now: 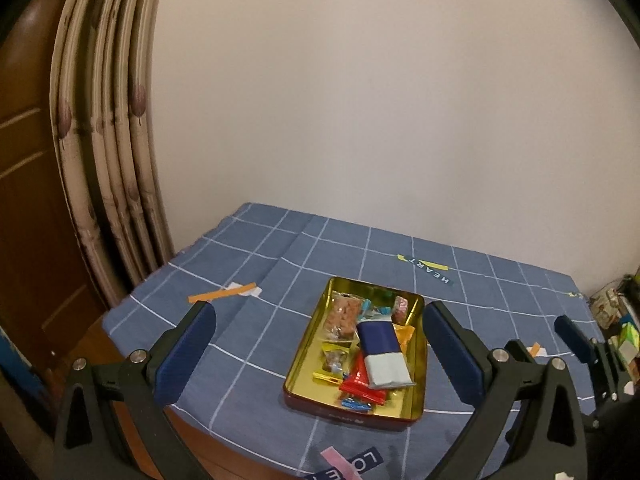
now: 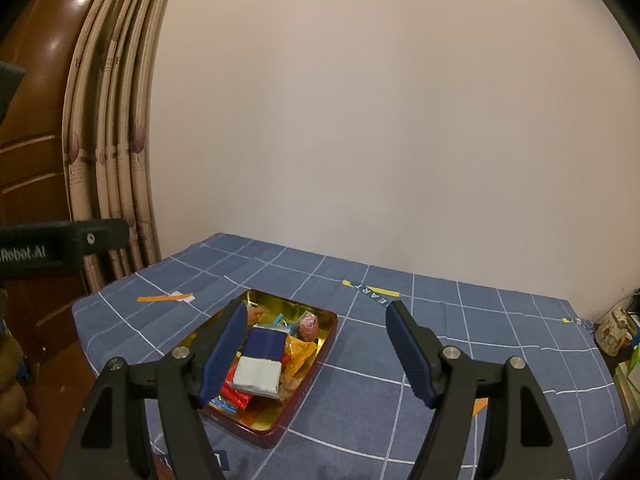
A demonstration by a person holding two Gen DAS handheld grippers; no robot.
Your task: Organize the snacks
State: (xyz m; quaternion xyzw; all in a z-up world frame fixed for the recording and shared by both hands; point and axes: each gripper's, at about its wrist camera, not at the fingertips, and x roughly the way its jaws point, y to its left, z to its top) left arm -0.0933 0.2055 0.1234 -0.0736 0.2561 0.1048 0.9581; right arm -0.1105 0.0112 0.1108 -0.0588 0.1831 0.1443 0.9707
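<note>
A gold-lined tin box [image 1: 416, 404] with dark red sides sits on the blue checked cloth and holds several wrapped snacks. A navy and pale blue bar [image 1: 383, 354] lies on top, beside a clear bag of brown snacks [image 1: 341, 317], red packets [image 1: 360, 388] and a pink candy [image 1: 401, 305]. My left gripper [image 1: 318, 360] is open and empty above the box's near side. In the right wrist view the box [image 2: 316, 354] lies lower left with the bar [image 2: 261, 358] on top. My right gripper [image 2: 316, 354] is open and empty, its left finger [image 2: 224, 354] over the box.
An orange paper strip [image 1: 222, 293] lies on the cloth left of the box. A curtain [image 1: 108, 152] and a wooden door [image 1: 28, 200] stand at left. Clutter [image 1: 618, 320] sits past the table's right edge. The right gripper's fingertip [image 1: 572, 338] shows at the right in the left wrist view.
</note>
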